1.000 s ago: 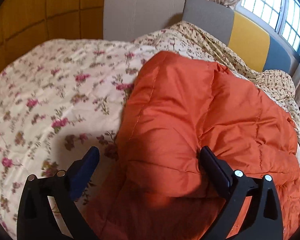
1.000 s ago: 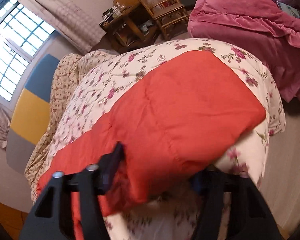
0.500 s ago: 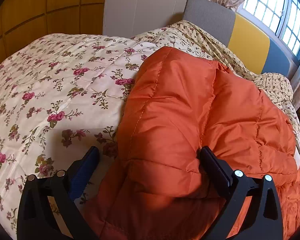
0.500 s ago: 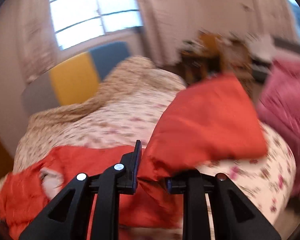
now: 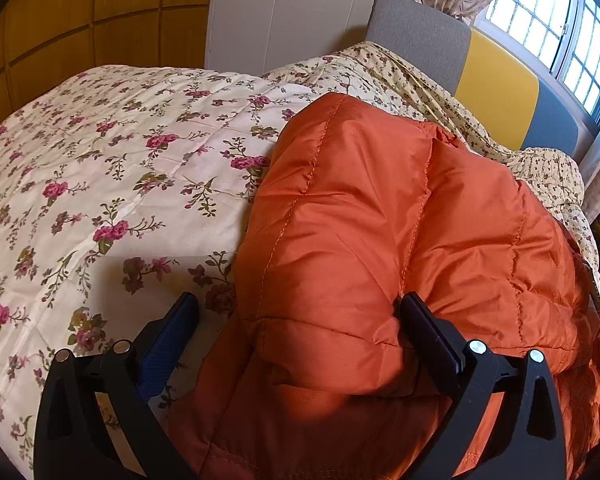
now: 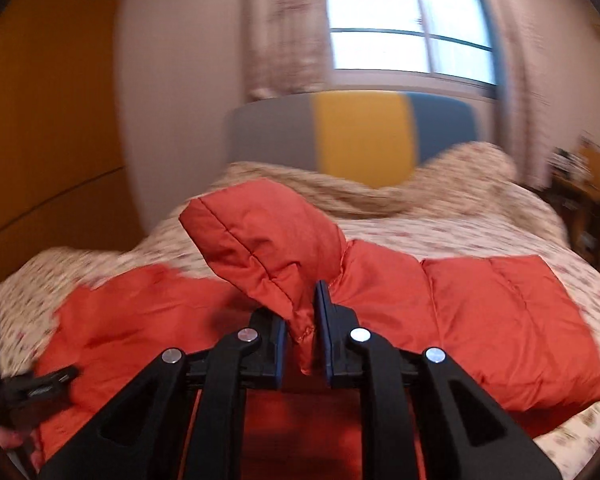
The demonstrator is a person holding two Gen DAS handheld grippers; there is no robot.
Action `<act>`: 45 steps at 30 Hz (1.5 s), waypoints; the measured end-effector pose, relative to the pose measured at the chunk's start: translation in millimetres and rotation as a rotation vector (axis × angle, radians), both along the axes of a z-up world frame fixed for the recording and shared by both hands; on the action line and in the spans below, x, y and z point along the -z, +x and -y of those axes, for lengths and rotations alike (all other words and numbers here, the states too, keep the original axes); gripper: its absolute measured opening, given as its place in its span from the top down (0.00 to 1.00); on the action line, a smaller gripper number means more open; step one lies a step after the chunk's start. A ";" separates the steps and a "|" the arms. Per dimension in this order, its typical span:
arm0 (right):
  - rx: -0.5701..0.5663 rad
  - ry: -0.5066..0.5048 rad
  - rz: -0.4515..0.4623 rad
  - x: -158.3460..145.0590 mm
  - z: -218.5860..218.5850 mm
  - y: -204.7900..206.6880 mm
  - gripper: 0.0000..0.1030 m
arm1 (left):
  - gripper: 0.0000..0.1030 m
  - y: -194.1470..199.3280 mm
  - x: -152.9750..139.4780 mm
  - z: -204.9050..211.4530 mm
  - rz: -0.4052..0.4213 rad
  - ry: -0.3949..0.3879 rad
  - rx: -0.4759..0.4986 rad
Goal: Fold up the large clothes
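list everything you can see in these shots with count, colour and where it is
puffer jacket: one, orange, spread on the bed, one end lifted
floral quilt: one, cream with pink roses, covering the bed under the jacket
small-print blanket: one, beige, bunched at the head of the bed
headboard: one, grey, yellow and blue panels, below the window
window: one, bright, gridded, above the headboard
curtains: pale patterned, beside the window
wood panelling: orange-brown, on the wall to the left
left gripper: black, jaws wide apart, straddling a jacket fold
right gripper: black, shut on a pinched jacket edge
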State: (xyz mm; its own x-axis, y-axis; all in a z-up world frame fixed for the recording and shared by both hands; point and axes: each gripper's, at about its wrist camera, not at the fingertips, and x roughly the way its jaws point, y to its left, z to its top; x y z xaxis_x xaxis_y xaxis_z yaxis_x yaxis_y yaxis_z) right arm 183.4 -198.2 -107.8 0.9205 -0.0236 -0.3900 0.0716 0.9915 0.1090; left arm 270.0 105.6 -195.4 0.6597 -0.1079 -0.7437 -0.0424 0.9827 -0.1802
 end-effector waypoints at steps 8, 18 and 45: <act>-0.388 -0.179 -0.067 34.2 -83.7 22.6 0.88 | 0.03 0.3 0.6 -1.2 -0.001 -0.003 0.000; -0.449 -0.052 -0.264 58.9 -79.1 43.2 0.56 | 0.03 1.8 -0.1 -1.1 -0.011 -0.001 0.002; 0.237 0.204 -0.356 104.7 158.7 63.8 0.39 | 0.03 49.4 -6.5 167.8 0.124 0.239 0.337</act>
